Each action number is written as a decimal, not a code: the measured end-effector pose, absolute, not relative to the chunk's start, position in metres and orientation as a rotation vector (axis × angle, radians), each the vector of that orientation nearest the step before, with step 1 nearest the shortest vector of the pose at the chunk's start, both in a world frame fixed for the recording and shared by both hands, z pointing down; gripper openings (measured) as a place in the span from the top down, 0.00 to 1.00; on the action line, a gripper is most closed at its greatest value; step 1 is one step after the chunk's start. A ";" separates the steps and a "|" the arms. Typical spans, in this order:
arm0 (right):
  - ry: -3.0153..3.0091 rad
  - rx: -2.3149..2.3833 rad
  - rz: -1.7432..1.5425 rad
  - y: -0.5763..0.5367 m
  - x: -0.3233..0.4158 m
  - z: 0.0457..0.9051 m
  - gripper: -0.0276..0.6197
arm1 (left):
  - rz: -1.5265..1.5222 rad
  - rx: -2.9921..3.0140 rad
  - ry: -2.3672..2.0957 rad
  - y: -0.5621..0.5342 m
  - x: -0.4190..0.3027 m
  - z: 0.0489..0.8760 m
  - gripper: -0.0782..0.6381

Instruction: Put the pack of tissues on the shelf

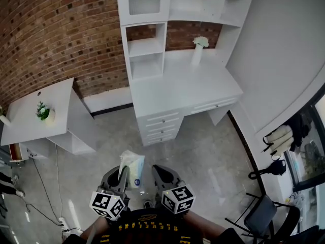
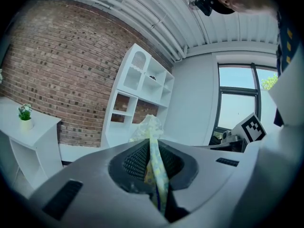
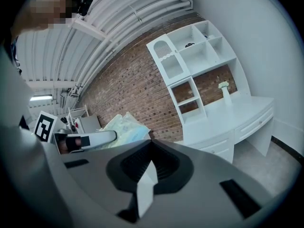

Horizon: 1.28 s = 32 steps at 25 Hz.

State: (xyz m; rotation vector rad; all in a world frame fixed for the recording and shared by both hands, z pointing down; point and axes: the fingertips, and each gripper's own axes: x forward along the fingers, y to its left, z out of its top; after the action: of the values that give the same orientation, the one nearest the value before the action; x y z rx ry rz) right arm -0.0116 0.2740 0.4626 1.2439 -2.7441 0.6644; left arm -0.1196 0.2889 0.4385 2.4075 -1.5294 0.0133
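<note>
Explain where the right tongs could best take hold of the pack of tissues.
Probably its free right edge, coming from the right: the pack of tissues stands upright, that edge faces the right tongs, and the left tongs pinch its thin soft seam.

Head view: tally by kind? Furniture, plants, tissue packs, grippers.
Furniture: 3 (desk with shelves, side table, chair)
Plants: 2 (potted plant, flower in vase)
Pack of tissues: 1
Grippers: 2 (left gripper, right gripper)
Total: 8
</note>
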 end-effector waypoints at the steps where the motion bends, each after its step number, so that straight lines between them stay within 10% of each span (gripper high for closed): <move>1: -2.744 1.240 0.666 0.266 -0.010 0.463 0.96 | 0.013 2.407 -1.529 0.281 -0.117 0.438 0.86; 32: -2.783 1.116 0.719 0.081 0.048 0.469 0.96 | 0.051 2.347 -1.615 0.103 -0.047 0.437 0.86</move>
State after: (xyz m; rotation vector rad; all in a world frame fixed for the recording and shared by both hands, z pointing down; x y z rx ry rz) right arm 0.0484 0.0809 0.4685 1.1165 -2.7829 0.7188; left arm -0.0474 0.1034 0.4373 2.3470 -1.6152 0.0505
